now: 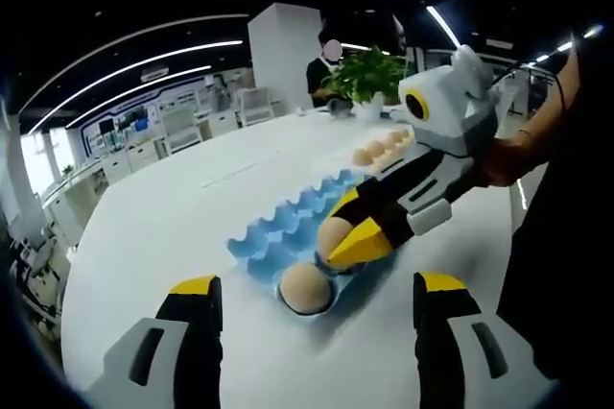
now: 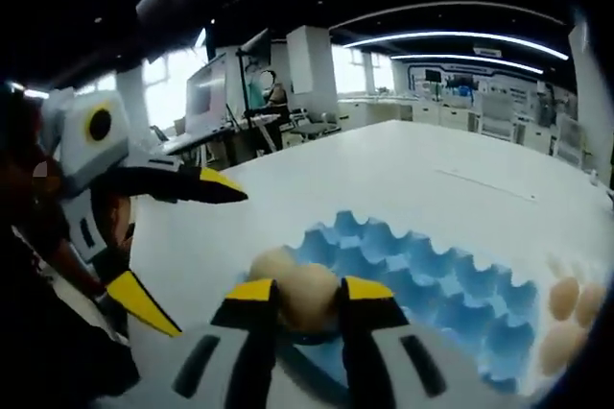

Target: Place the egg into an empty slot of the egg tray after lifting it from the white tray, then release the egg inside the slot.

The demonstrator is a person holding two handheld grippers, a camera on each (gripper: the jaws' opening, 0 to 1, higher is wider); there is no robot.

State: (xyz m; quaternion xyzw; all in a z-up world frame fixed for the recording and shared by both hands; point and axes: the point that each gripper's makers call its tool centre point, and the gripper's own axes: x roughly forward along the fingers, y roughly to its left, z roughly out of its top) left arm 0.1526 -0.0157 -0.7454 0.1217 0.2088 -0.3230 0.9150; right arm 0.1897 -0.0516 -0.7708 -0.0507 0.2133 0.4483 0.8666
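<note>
**Right gripper pinches egg over blue tray's corner slots**

Left gripper view: right gripper (image 1: 357, 241) comes in from the right w/ its yellow-tipped jaws closed on an egg (image 1: 333, 234), at the near end of the blue egg tray (image 1: 278, 227). A second egg (image 1: 305, 286) sits in the tray's nearest corner slot, just beside the held one. Can't tell if the held egg touches the slot floor. Left gripper (image 1: 312, 299) is low in its own view, jaws spread wide, nothing between them, near the tray's corner.

Further back on the white table (image 1: 173, 227), more eggs lie in the white tray (image 1: 384, 148), well apart from the blue tray. A potted plant (image 1: 365, 78) stands beyond; a person is behind it.

Right gripper view: own jaws (image 2: 309, 301) pressed onto the egg (image 2: 307, 299) from both sides. The second egg (image 2: 271, 265) peeks out just left of it. Blue tray (image 2: 432, 284) stretches away to the right, the slots in sight there empty. Pale eggs of the white tray (image 2: 566, 318) sit at the right edge. Left gripper (image 2: 177, 246) enters from the left, jaws wide apart.
</note>
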